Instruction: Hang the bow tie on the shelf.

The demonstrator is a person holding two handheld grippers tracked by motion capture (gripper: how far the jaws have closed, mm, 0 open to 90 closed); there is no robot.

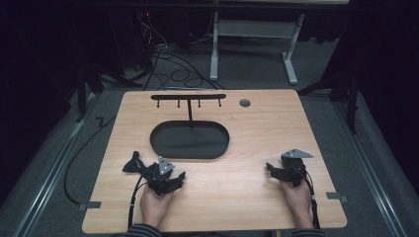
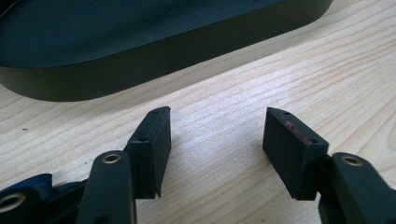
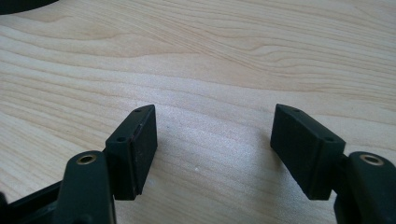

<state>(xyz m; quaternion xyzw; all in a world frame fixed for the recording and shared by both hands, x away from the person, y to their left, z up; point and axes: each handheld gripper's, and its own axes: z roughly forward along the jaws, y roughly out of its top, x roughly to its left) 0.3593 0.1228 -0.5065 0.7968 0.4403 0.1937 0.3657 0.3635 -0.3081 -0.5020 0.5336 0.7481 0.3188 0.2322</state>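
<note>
Left gripper [image 1: 132,163] rests on the table [image 1: 237,197] with jaws wide apart and nothing between them, just beside the black oval tray [image 1: 190,140] ahead. Rack [image 1: 188,97] stands at the tray's far side. Right gripper [image 1: 271,168] rests well apart, jaws spread over bare wood.

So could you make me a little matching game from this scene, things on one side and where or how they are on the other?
Things:
1. oval black tray
2. left gripper
3. right gripper
4. round grey insert

Places or states:
A. set into the table top near its far edge
B. jaws open over bare wood, near the table's right side
C. lies in the middle of the table, under a black rack with pegs
D. jaws open, close to the tray's near left rim

Pairs: 1-C, 2-D, 3-B, 4-A
</note>
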